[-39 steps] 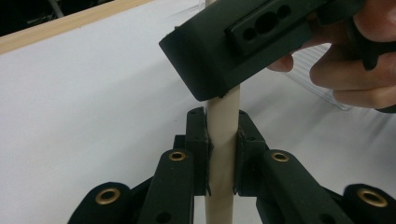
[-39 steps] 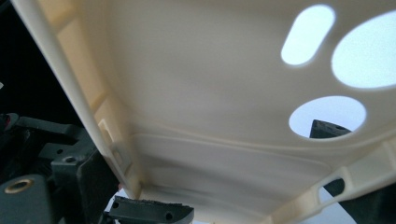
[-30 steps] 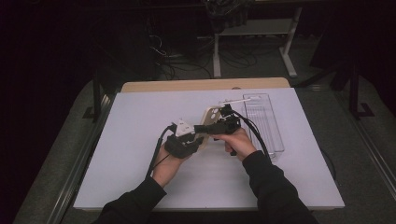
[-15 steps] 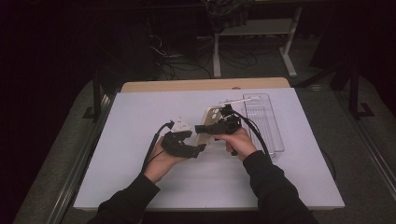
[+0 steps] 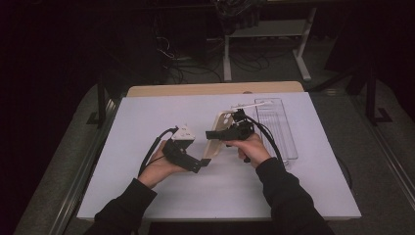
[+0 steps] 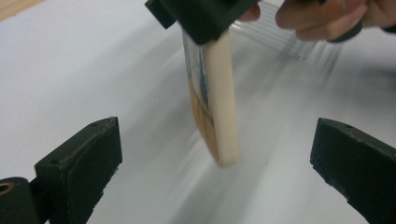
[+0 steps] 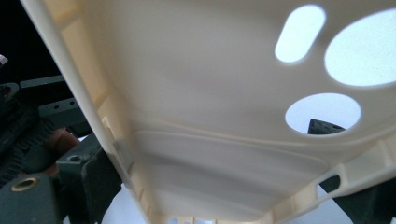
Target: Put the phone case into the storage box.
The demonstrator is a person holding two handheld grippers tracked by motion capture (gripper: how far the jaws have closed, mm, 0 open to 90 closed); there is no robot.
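A cream phone case (image 5: 216,135) hangs tilted above the white table, its camera holes at the top. My right gripper (image 5: 214,133) is shut on its upper part; the left gripper view shows those black jaws clamped on the case (image 6: 219,107). In the right gripper view the case's inner side (image 7: 210,93) spans the picture between my jaws (image 7: 224,186). My left gripper (image 5: 201,163) sits at the case's lower end. Its jaws have just been opening and now stand wide on either side of the case's edge (image 6: 215,135), touching nothing.
A clear plastic tray (image 5: 277,128) lies on the white table top (image 5: 147,112) just right of my right hand. A wooden edge (image 5: 210,88) runs along the back. Cables and table legs stand on the dark floor beyond.
My left gripper opened, let go of the case's lower end and drew back a little toward the lower left. The right gripper kept still with the case.
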